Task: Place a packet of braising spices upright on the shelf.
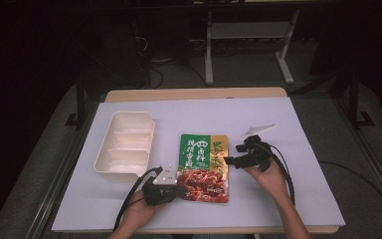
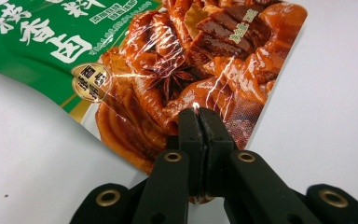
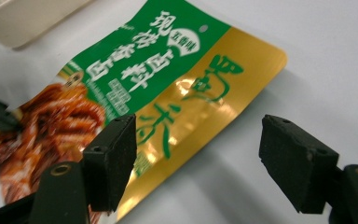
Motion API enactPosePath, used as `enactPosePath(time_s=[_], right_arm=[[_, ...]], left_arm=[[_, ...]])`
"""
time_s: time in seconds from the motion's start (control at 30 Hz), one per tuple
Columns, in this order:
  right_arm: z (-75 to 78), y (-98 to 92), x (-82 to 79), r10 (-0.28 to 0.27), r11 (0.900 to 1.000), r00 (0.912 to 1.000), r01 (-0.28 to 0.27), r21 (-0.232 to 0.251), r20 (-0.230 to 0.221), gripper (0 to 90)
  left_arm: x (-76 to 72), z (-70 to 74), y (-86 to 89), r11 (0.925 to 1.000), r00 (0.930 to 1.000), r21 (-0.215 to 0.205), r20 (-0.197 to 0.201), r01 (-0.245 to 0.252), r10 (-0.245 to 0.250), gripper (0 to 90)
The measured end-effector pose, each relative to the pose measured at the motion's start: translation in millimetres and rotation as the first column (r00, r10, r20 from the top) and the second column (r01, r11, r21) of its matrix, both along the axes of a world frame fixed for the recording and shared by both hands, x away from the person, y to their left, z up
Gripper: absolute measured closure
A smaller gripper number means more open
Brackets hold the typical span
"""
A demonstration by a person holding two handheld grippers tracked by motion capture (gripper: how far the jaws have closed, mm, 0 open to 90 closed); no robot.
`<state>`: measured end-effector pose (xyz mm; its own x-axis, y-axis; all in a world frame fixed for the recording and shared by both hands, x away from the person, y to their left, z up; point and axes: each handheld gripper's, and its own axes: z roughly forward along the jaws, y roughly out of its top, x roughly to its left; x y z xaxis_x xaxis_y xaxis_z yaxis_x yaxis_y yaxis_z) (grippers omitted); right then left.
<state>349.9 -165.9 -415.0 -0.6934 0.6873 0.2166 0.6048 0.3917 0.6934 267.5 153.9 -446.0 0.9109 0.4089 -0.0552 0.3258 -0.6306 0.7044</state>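
White covering spreads over the table [image 1: 298, 199], with a dark room and frame legs behind it. Nearest the person, at about seven o'clock of the sheet, the left gripper [image 1: 178, 189] has its jaws pressed together on the lower left edge of the sauce pouch [image 1: 204, 167]; the left gripper view shows the pads clamped on the glossy film with the corner lifted slightly off the cloth, probably to pin that end so the other can be gripped. The pouch lies flat near the table's middle, green and gold at its far end with white lettering, and a red-brown picture of braised meat at the near end. At three o'clock of the pouch, the right gripper [image 1: 230, 160] holds its jaws wide apart with nothing between them, level with the gold right edge, seemingly lined up to take it. Farther off at ten o'clock sits a cream compartment tray [image 1: 125, 144]. At one o'clock lies a small white object [image 1: 257, 130], too small to identify.
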Motion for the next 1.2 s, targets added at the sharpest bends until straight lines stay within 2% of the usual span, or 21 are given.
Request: enactPosePath(time_s=[0.23, 0.27, 0.37, 0.43, 0.7, 0.8, 0.87, 0.9, 0.93, 0.97, 1.03, 1.07, 1.2], right_arm=[[-4.3, 6.9, 28.6, -0.017, 1.000, 0.9974, 0.019, 0.022, -0.069, 27.6], [-5.1, 8.3, 32.8, -0.024, 1.000, 0.9956, 0.025, 0.012, -0.091, 27.6], [-7.9, 13.2, 44.4, -0.025, 1.000, 0.9940, 0.026, 0.008, -0.106, 29.3], [-10.5, 15.4, 50.9, -0.026, 1.000, 0.9897, 0.026, -0.003, -0.141, 28.4], [-21.2, 20.0, 56.5, 0.003, 0.999, 0.9805, 0.004, 0.035, -0.196, 35.5], [-19.9, 19.9, 54.4, 0.012, 0.999, 0.9817, -0.004, 0.045, -0.190, 38.8], [-16.8, 18.2, 52.4, 0.022, 0.998, 0.9819, -0.010, 0.067, -0.188, 43.8], [-14.0, 17.2, 50.4, 0.032, 0.996, 0.9825, -0.016, 0.093, -0.183, 46.5], [-14.0, 17.2, 50.4, 0.032, 0.996, 0.9825, -0.016, 0.093, -0.183, 46.5], [-8.0, 17.7, 46.5, 0.059, 0.992, 0.9841, -0.040, 0.119, -0.168, 50.9], [-5.6, 18.6, 44.7, 0.065, 0.992, 0.9842, -0.045, 0.117, -0.165, 52.7], [-0.8, 20.2, 40.8, 0.089, 0.991, 0.9860, -0.073, 0.116, -0.141, 59.6], [1.4, 21.1, 38.5, 0.130, 0.983, 0.9803, -0.108, 0.150, -0.148, 66.9]], left_arm=[[0.5, -0.8, 0.2, 1.0000, 1.0000, 0.000, 0.001, 0.000, 0.000, 89.7], [0.4, -0.9, 0.1, 1.0000, 1.0000, -0.003, -0.001, -0.002, 0.002, 89.7], [0.2, -1.0, 0.1, 1.0000, 1.0000, -0.002, 0.001, -0.002, 0.002, 89.7], [-0.4, -1.0, -0.1, 1.0000, 1.0000, 0.000, 0.006, -0.002, 0.002, 89.7], [-0.4, -1.3, 0.0, 1.0000, 1.0000, -0.001, 0.008, -0.002, 0.002, 89.7], [-0.5, -1.4, -0.2, 1.0000, 1.0000, -0.003, 0.007, -0.006, 0.006, 89.7], [-0.6, -1.5, -0.4, 1.0000, 0.9999, -0.004, 0.009, -0.008, 0.008, 89.6], [-0.7, -1.6, -0.5, 1.0000, 0.9999, -0.004, 0.009, -0.008, 0.008, 89.6], [-0.7, -1.6, -0.5, 1.0000, 0.9999, -0.004, 0.009, -0.008, 0.008, 89.6], [-0.5, -1.7, -0.5, 1.0000, 0.9999, -0.004, 0.010, -0.007, 0.007, 89.6], [-0.5, -1.8, -0.5, 1.0000, 0.9999, -0.005, 0.010, -0.008, 0.008, 89.6], [-0.5, -1.8, -0.7, 1.0000, 0.9999, -0.005, 0.012, -0.008, 0.008, 89.6], [-0.8, -1.9, -1.0, 0.9999, 0.9999, -0.005, 0.014, -0.010, 0.010, 89.6]])
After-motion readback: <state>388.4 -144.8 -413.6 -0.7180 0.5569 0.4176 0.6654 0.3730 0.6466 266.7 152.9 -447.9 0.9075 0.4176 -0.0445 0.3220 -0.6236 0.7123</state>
